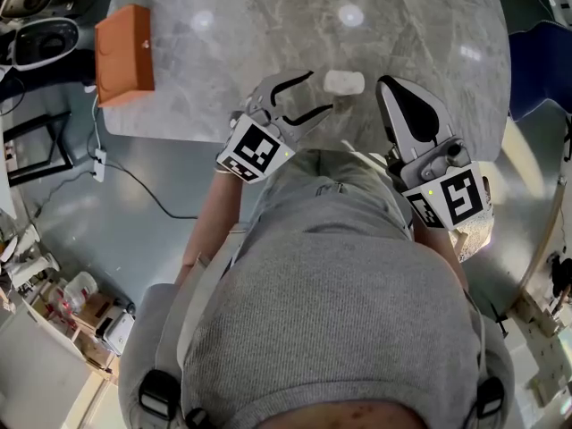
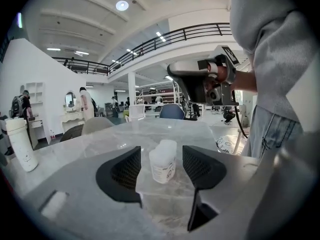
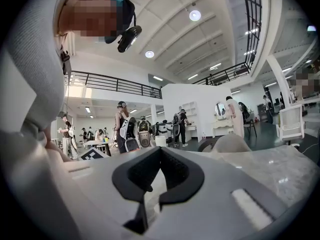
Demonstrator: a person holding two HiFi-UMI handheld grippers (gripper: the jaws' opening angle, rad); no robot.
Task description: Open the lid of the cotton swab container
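Nearest to the camera on the head is the person's grey sweater, and the two grippers reach out from it over the edge of the counter (image 1: 268, 25). The left gripper (image 1: 318, 92) has its jaws wide apart. Its own view shows the swab container (image 2: 163, 161) standing between the two pads, with a gap on each side, so nothing is held yet. The right gripper (image 1: 388, 88) waits just beside the container on the other side. Its jaws are fully together and there is nothing between them.

The container is small and white, it stands near the counter edge that is close to the person, and its lid seems still on. Farther away, an orange box (image 1: 125, 54) lies at the left corner of the counter, well apart from the work.

I judge that the risk is in the closing of the left jaws. The container looks light, so if one pad meets it before the other, it can slide or tip over. If the pads close on the lid and not on the body, they will press the lid shut. Also, the right gripper must open before it can take the lid; a push with closed jaws could knock the container away.
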